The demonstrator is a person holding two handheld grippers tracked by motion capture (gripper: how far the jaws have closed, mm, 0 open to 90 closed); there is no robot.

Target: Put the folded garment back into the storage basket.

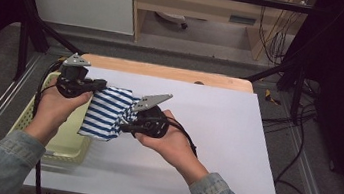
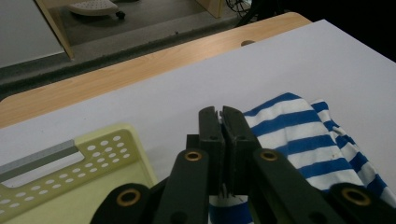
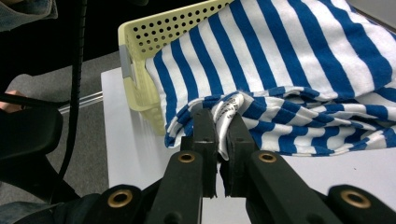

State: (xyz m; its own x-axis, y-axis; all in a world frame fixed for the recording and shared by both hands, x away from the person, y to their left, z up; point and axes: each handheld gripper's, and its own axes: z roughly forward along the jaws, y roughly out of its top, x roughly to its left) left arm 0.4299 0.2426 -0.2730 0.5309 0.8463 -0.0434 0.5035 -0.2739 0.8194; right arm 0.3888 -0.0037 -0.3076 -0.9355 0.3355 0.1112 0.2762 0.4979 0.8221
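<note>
- Striped cloth [image 1: 105, 112] hangs between both grippers above the white table sheet [image 1: 233, 150], its nine o'clock edge over the yellow basket [image 1: 65, 143]. Risk: a drop would land it half in, half out.
- Right gripper [image 3: 218, 135] is clenched on a bunched hem and label only; this thin hold may slip.
- Left gripper [image 2: 221, 123] is clenched on cloth at the upper corner; uneven pulling could twist the fold.

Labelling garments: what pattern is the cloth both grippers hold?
Blue and white stripes on the cloth; clearest in the right gripper view.
</note>
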